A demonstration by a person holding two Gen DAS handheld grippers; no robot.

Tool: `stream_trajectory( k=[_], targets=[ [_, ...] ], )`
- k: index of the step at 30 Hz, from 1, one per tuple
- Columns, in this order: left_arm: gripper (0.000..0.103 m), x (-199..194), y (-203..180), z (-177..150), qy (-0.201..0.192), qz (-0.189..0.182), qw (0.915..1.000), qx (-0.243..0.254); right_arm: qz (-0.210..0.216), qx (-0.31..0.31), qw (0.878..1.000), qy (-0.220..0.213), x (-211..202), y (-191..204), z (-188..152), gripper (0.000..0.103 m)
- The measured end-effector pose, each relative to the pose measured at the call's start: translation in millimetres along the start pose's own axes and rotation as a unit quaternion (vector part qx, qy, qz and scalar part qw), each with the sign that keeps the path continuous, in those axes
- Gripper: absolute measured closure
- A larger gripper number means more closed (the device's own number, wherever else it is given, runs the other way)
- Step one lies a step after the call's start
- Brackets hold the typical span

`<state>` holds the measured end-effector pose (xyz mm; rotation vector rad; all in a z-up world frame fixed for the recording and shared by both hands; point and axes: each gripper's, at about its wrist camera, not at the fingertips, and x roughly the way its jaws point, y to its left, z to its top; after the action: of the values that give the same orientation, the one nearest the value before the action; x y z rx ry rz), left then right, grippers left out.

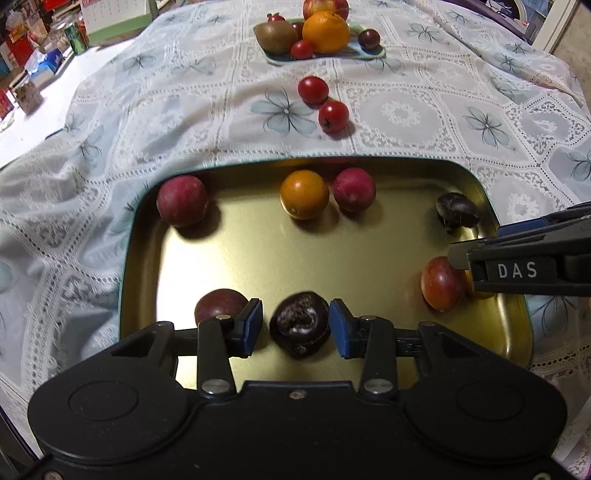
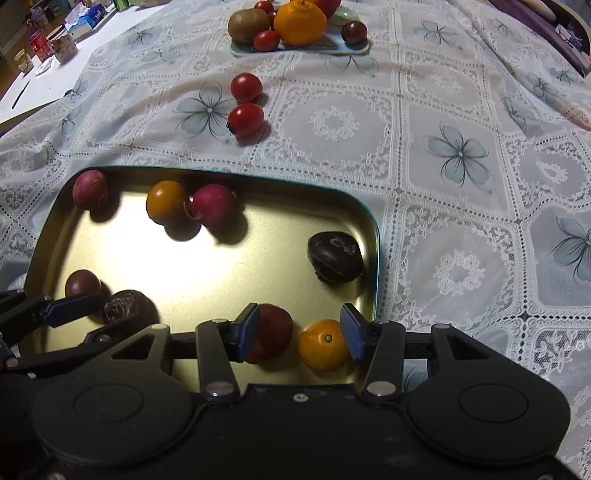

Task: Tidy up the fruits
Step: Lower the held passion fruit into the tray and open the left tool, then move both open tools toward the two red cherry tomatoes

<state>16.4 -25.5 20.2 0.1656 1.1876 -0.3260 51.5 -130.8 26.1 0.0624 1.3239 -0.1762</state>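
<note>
Our left tongs stood apart over the near edge of the gold tray, a wrinkled dark fruit lying between the blue pads with a small gap on each side, so nothing was clamped. Just left of the left pad sat a dark red plum. Our right tongs were likewise apart at the tray's near right corner, with a red plum against the left pad and a small orange close to the right pad; we could not tell whether either pad actually pressed on the fruit.

Farther in, a second wrinkled dark fruit lay near the tray's right wall. Along the far wall we saw a pink plum in the left corner, then a little orange fruit touching another pink plum.

Beyond the tray, two red tomatoes rested close together on the lace cloth covering the worktop. At the far end a pale plate carried a kiwi, a big orange, a small red tomato and a dark plum. Boxes and tins crowded the far left edge.
</note>
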Motion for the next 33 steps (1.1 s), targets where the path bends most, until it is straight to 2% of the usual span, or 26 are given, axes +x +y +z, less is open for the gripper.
stream_trajectory(
  k=[10,17,25,33],
  targets=[
    [0.055,-3.0,10.6,23.6,-0.007,0.012,0.9999,0.007,-0.003,0.005,1.0,-0.003,-4.0,1.1,14.9,0.053],
    [0.055,-1.1,22.2,44.9,-0.019,0.025,0.9995,0.007,0.0,0.04,0.999,-0.024,-8.4,-3.3,36.5,0.053],
    [0.055,6.8,33.9,69.9,-0.021,0.032,0.9993,-0.004,-0.046,0.068,0.991,-0.108,-14.2,6.8,52.5,0.052],
    [0.055,13.2,47.9,87.7,-0.025,0.044,0.9985,-0.02,-0.009,0.08,0.993,-0.082,0.5,10.4,84.1,0.052]
  ],
)
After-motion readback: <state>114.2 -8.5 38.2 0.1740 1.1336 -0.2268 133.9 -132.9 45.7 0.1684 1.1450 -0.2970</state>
